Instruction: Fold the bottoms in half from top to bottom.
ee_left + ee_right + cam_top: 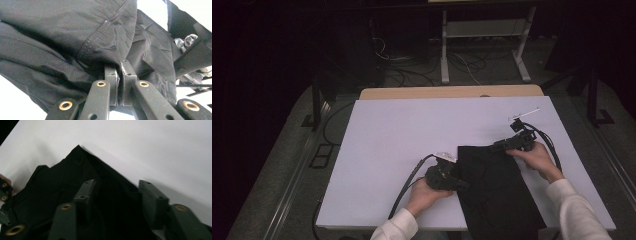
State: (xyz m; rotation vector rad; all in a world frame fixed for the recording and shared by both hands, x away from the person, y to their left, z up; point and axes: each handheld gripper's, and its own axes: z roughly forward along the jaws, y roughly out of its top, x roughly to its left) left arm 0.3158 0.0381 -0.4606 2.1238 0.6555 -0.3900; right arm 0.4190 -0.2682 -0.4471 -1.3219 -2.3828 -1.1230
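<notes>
On the white table (387, 140), a creased, seamed black garment (494, 187) lies flat

White sleeves (398, 226); black grippers, brass-ringed screws, black cables (408, 182).

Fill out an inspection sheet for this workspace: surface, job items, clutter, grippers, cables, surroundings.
Surface: white table top, flat, with a wooden edge at the far side.
Job's things: black garment lies at the near right, hanging over the near edge.
Clutter: nothing seen.
Grippers: left gripper is clamped shut on a fold of the garment at its left edge; right gripper is at the far corner, jaws apart with cloth between them, not yet pressing.
Cables: one black cable trails from the left gripper, another loops behind the right hand.
Surroundings: dark room; white frame legs and loose wires on the floor beyond.
</notes>
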